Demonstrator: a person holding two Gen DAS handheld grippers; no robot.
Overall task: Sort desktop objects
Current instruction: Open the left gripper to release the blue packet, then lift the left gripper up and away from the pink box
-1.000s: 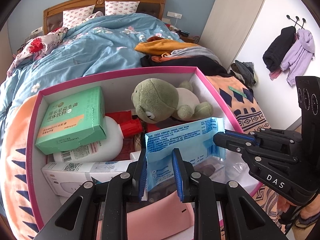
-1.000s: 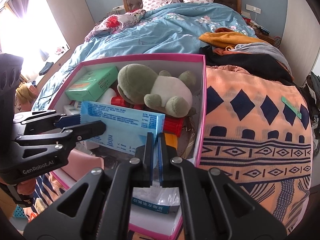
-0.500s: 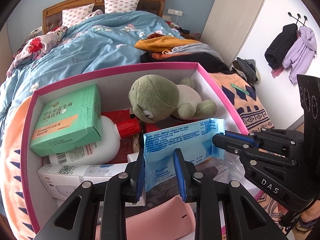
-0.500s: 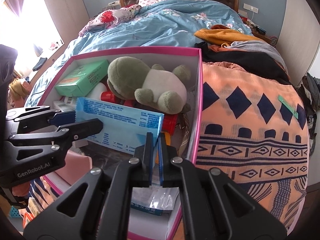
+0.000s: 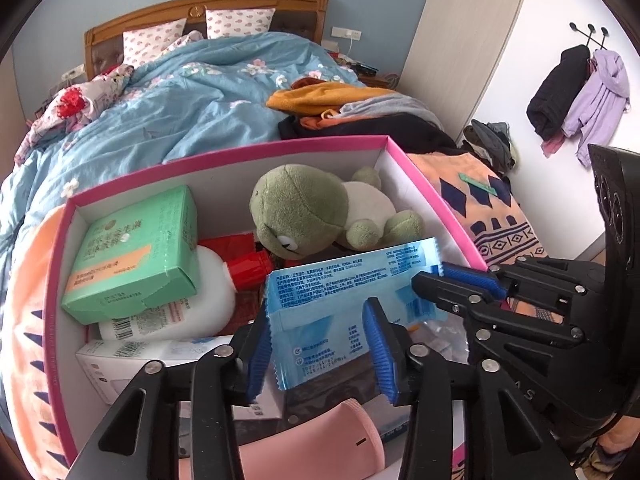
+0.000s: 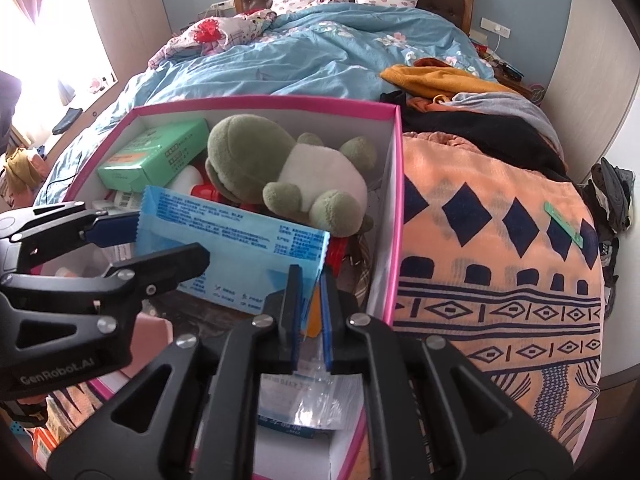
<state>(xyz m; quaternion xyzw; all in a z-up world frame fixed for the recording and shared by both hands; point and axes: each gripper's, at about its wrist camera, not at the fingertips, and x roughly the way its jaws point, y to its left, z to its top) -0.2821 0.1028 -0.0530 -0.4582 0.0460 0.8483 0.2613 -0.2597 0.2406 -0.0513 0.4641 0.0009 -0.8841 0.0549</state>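
A blue wet-wipe packet [image 5: 344, 296] hangs upright over the pink-rimmed box [image 5: 280, 145]. My left gripper [image 5: 318, 350] stands wide open around the packet's lower end, with gaps to both pads. My right gripper [image 6: 309, 300] has opened a little, its pads close beside the packet's corner [image 6: 256, 252]; whether they still touch it cannot be told. Each gripper shows in the other's view: the right one from the left wrist [image 5: 460, 284], the left one from the right wrist [image 6: 132, 248].
The box holds a green plush frog [image 5: 316, 212], a green carton [image 5: 136, 256], a white bottle with red cap [image 5: 192, 304], a white carton [image 5: 132, 360], a pink object [image 5: 312, 444] and plastic bags [image 6: 308, 404]. It sits on a patterned orange blanket [image 6: 500, 260] at the bed's foot.
My left gripper has opened wider around the packet. My right gripper's jaws have parted slightly. Both grippers and the packet have shifted a little over the box.
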